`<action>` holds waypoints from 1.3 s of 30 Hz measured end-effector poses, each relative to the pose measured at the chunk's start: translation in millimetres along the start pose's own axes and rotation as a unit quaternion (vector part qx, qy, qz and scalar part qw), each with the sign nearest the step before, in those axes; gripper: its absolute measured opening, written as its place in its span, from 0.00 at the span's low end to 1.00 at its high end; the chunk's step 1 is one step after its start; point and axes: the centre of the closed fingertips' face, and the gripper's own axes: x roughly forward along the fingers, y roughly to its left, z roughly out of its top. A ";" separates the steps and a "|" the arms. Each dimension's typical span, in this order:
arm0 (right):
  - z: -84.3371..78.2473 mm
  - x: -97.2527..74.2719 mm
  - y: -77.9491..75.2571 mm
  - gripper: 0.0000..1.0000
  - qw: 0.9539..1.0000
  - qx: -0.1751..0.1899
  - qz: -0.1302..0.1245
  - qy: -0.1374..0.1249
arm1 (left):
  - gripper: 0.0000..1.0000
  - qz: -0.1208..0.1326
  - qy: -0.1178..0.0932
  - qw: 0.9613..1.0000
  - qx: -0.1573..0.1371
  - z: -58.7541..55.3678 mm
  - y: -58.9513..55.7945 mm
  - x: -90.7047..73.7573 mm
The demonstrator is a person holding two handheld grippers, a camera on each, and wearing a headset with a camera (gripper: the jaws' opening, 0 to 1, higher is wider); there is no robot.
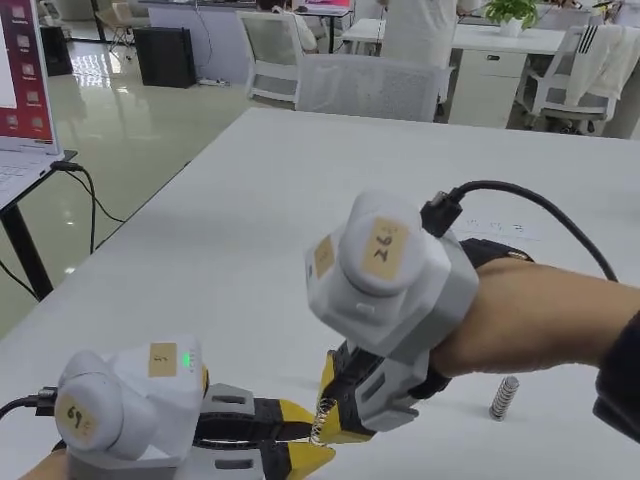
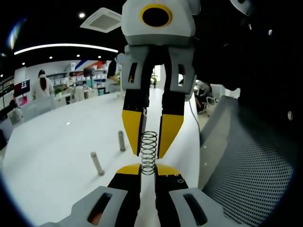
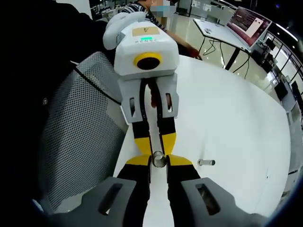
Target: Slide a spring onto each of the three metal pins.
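A small steel spring (image 1: 321, 420) hangs between my two grippers, just above the white table (image 1: 300, 200). My left gripper (image 2: 148, 171) is shut on the spring's (image 2: 148, 144) near end, and my right gripper (image 2: 150, 152) comes in from the opposite side with its yellow fingers (image 2: 169, 127) closed on the far part. In the right gripper view, the spring (image 3: 158, 160) shows end-on between the tips of my right gripper (image 3: 159, 163). I cannot tell whether a pin runs inside it. A bare metal pin (image 2: 97, 163) stands on the table. A second pin (image 2: 122, 140) wears a spring.
A sprung pin (image 1: 504, 397) stands right of the right gripper, near a person's forearm (image 1: 540, 320). A pin (image 3: 206, 162) shows beside the jaws. A mesh chair back (image 3: 80, 127) sits close by. A laptop (image 1: 20, 80) rests on a side desk at left.
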 end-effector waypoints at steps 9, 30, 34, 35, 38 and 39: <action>-1.4 2.6 0.1 0.09 1.000 0.004 0.005 0.001 | 0.02 0.000 0.000 1.000 0.002 0.8 -0.3 0.6; -11.0 -7.6 -16.9 0.08 1.000 0.020 -0.018 0.008 | 0.16 0.023 -0.010 0.999 -0.024 -2.8 9.2 -2.5; -18.6 -14.3 -27.7 0.08 0.999 0.031 -0.032 0.010 | 0.22 0.031 -0.011 0.999 -0.033 -5.4 12.0 -3.7; -20.3 -16.5 -30.9 0.08 0.999 0.033 -0.036 0.010 | 0.24 0.033 -0.011 0.999 -0.035 -6.3 12.6 -3.9; -21.8 -20.2 -38.9 0.08 0.998 0.038 -0.045 0.009 | 0.27 0.036 -0.012 0.998 -0.040 -7.7 13.2 -4.3; -22.2 -20.7 -41.3 0.08 0.998 0.039 -0.048 0.009 | 0.28 0.037 -0.011 0.998 -0.041 -8.0 13.1 -4.3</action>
